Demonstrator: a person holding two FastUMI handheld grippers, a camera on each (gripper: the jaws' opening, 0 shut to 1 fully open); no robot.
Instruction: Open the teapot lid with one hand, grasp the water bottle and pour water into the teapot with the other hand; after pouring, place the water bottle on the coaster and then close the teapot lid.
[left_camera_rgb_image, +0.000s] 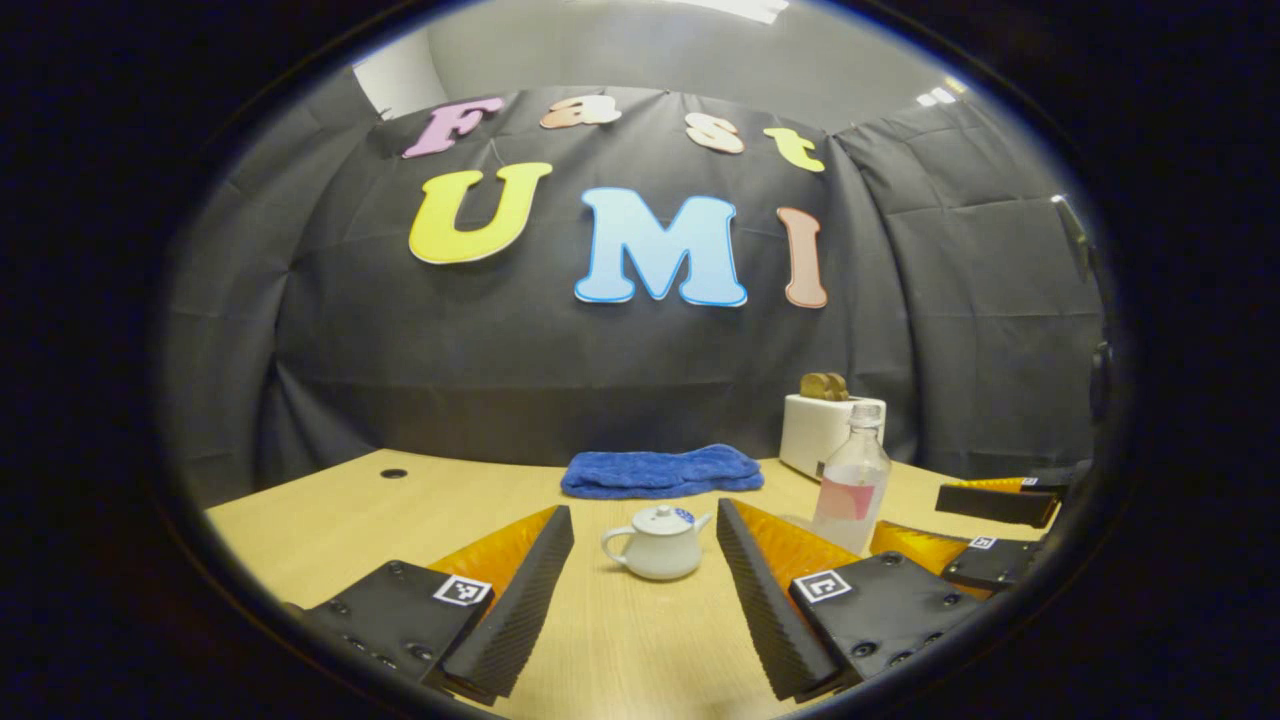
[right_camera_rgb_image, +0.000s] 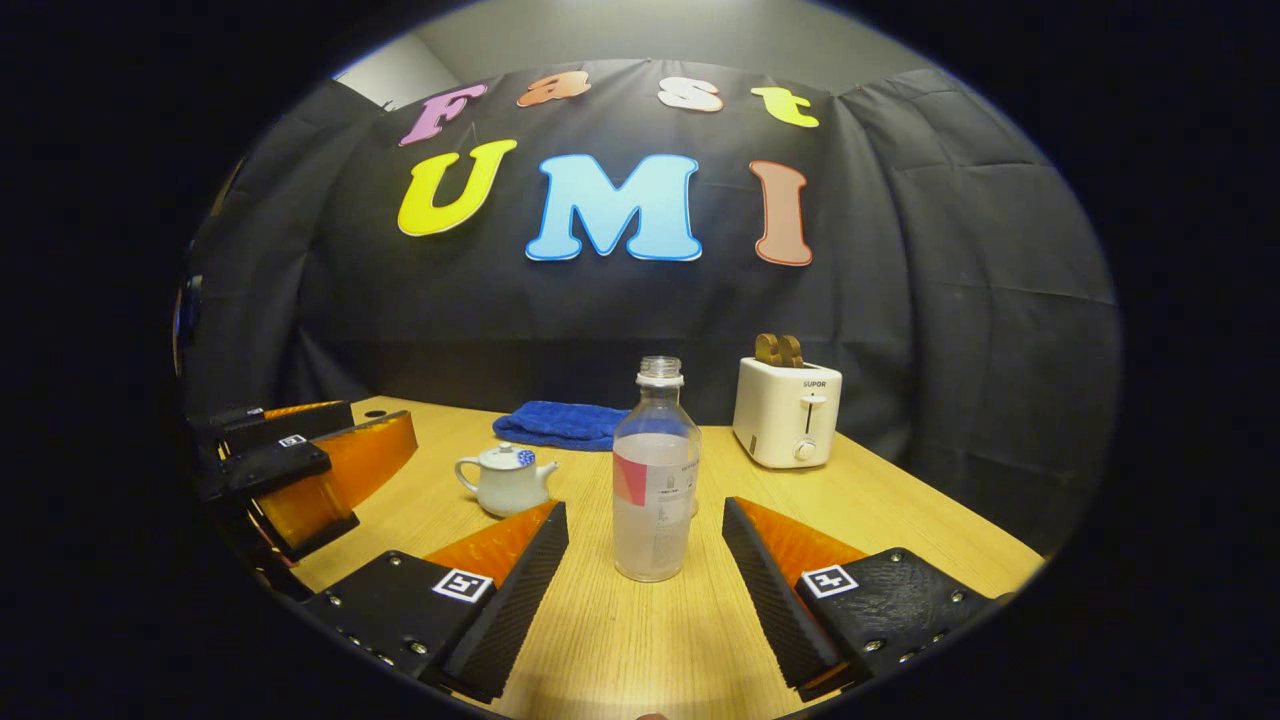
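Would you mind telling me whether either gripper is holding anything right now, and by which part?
Nothing is held. The left gripper stands open before the teapot, the right gripper open around the water bottle, untouched.

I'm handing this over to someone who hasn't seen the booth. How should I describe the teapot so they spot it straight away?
Start at the white toaster at the back of the wooden table, then the blue towel lying to its left. Just in front of that towel stands the teapot, left of the clear water bottle. It is the one small white pot with a handle, a spout and its lid on.
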